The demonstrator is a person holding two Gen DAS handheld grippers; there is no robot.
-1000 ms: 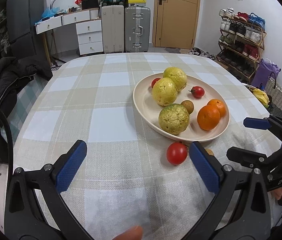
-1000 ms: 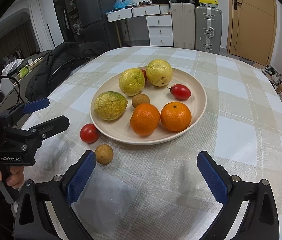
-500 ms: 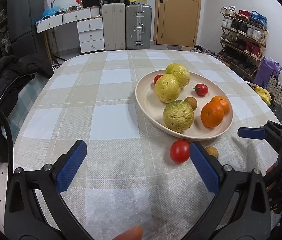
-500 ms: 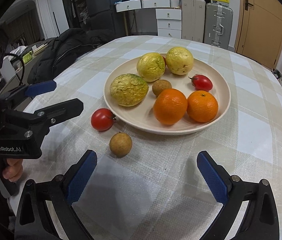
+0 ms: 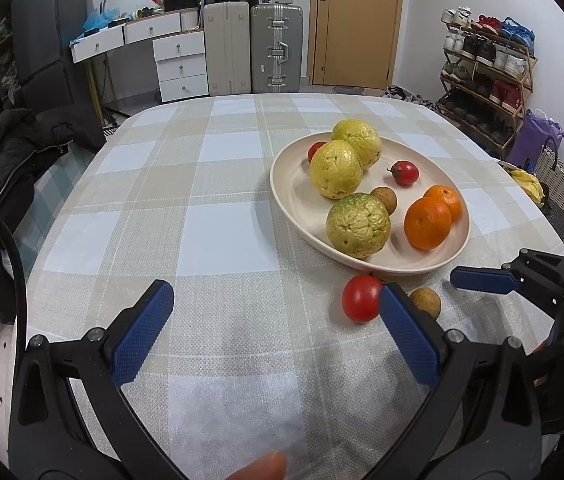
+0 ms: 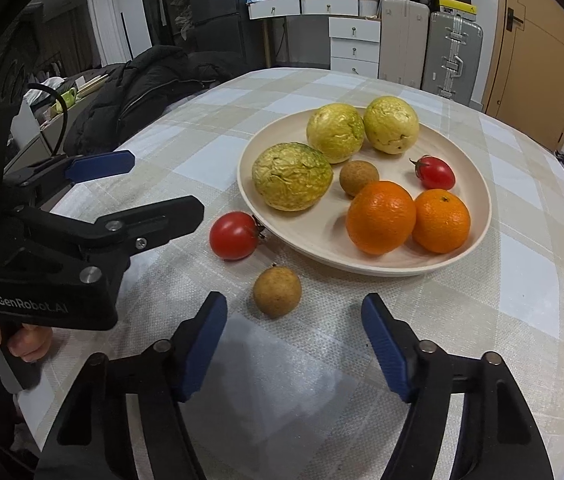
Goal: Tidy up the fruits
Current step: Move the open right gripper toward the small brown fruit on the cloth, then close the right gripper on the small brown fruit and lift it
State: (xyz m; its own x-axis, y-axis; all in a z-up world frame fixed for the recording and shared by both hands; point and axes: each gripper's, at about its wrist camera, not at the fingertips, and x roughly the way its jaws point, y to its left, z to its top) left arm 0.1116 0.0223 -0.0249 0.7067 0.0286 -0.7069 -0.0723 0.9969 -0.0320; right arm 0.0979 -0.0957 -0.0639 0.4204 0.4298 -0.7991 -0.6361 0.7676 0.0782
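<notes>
The right gripper (image 6: 293, 344) was pointed down at the table (image 6: 521, 280), its jaws partly apart with nothing clamped between them. They had just been closing, and still only cloth was seen in the gap. Just ahead of the tips, slightly left of centre, a small brown longan (image 6: 277, 291) was sat on the cloth, not yet between the pads. A bit further out and to the left a tomato (image 6: 234, 235) was parked right against the plate (image 6: 477, 236), apparently touching the rim.

The longan could be judged light, hard-shelled and round, so it would probably be prone to rolling or popping out if squeezed off-centre. It'd best be taken across its widest part, with both pads level. The tomato looked smooth and soft-skinned, so a gentler squeeze would be called for there.

Beyond that, the plate was already loaded: three wrinkly yellow-green fruits, another longan, two oranges (image 6: 381, 217) and a small tomato or two.

The left gripper (image 5: 278, 320) was held wide apart over bare cloth, nothing in it. In its view the loose tomato (image 5: 361, 298) was just inside its right finger, with the longan (image 5: 425, 302) partly hidden behind that finger.
</notes>
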